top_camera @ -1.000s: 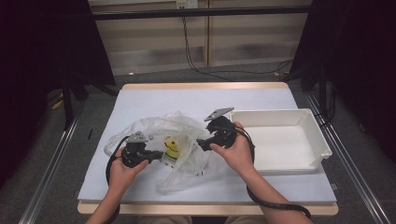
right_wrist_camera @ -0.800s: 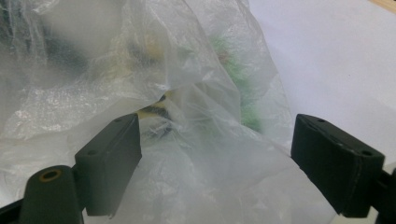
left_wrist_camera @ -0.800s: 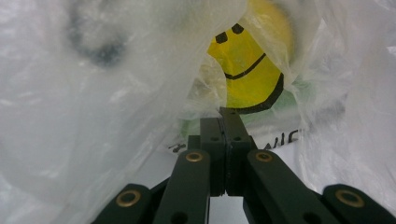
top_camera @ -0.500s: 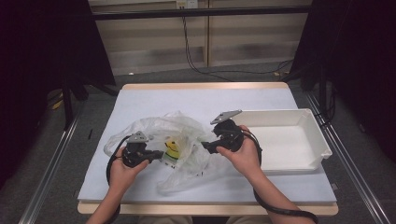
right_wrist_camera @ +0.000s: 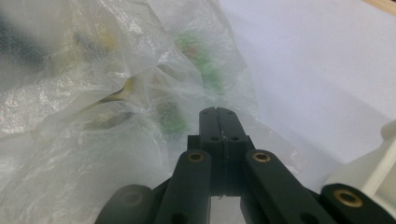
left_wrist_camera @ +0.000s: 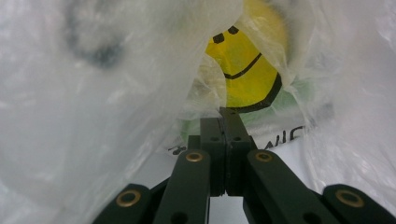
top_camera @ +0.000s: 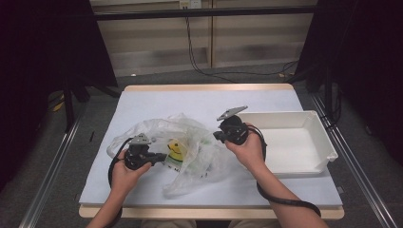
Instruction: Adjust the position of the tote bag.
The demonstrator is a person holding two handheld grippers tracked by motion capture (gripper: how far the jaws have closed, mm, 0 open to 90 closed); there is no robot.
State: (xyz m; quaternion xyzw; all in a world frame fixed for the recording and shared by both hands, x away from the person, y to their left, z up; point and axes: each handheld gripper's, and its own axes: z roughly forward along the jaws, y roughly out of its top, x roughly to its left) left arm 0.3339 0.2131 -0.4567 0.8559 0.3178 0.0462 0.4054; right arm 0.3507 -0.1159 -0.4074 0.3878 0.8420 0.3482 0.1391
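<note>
On the middle of the table (top_camera: 157, 102), toward the near edge: a crumpled clear plastic bag (top_camera: 190, 142), lying flat, with a yellow smiley face (top_camera: 176, 148) printed on it. Seen sharply in the left gripper view as a big yellow face (left_wrist_camera: 243, 70) with black eyes and mouth, some dark letters below it; in the right gripper view only wrinkled film (right_wrist_camera: 116, 116) with blurred green spots (right_wrist_camera: 201, 56) behind it.

At the bag's left edge, the left gripper (top_camera: 164, 156), held in the left hand (top_camera: 124, 171), pointing to the right along the table. Jaws pressed together in its own view (left_wrist_camera: 229, 116), pinching a fold of the film at the tips.

At the bag's right edge, the right gripper (top_camera: 216, 137), held in the right hand (top_camera: 249, 152), pointing left into the bag. Jaws just closed and now pressed together (right_wrist_camera: 218, 112), tips lying against the film; impossible to tell whether any film is caught between them.

Just right of the bag, a white tray (top_camera: 285, 114), close behind the right hand; in the right gripper view only one corner (right_wrist_camera: 383, 163). From the right gripper, a black cable (top_camera: 285, 202) trailing along the forearm.
</note>
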